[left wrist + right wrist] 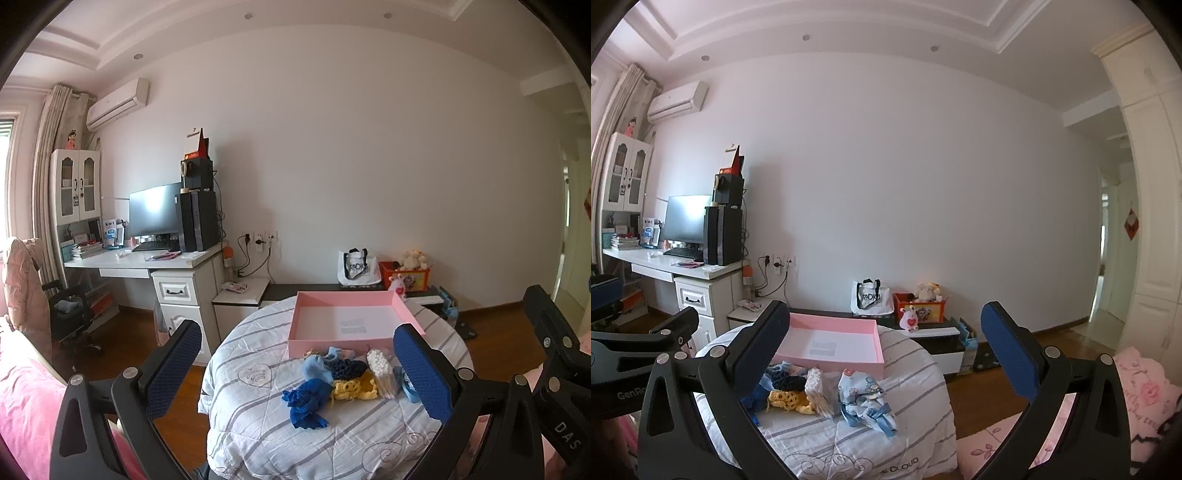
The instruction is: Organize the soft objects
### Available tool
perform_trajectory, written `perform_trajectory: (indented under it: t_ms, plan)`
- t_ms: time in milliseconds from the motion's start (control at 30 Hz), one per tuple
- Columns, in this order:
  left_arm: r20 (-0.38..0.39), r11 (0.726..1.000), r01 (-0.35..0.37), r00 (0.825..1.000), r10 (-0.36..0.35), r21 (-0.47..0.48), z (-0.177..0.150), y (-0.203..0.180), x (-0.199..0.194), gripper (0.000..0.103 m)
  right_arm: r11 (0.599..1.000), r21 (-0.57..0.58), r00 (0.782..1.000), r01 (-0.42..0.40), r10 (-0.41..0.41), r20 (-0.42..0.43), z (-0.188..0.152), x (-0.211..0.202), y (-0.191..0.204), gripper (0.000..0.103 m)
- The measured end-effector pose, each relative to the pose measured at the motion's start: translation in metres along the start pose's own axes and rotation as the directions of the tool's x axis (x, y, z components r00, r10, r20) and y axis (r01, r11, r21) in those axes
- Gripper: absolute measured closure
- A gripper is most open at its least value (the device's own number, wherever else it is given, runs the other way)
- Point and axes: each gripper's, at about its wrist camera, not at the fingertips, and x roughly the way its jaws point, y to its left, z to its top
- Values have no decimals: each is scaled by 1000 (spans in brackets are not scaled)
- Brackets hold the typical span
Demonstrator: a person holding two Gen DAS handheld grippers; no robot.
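With my left gripper [297,363] and right gripper [884,349] both spread wide and empty, the pink box [347,320] stood unfilled while the soft objects [334,380] lay heaped just before it on the quilt [258,424], none sorted.

One pink box [347,317] (several soft items [332,384])

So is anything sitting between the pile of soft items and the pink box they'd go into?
Nothing visible. The pink box stands open and empty directly behind the pile: blue cloth, yellow crochet piece, cotton swab pack. Both the left gripper and right gripper are open and hold nothing.
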Motion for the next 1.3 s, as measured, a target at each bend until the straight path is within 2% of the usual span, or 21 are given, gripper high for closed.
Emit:
perform_trajectory:
  t_ms: [1300]
  plan:
    - [-1,1000,3,1000,-3,1,-2,1,0,1,1000,-2,1000,-1,1,0,-2,0,-1,0]
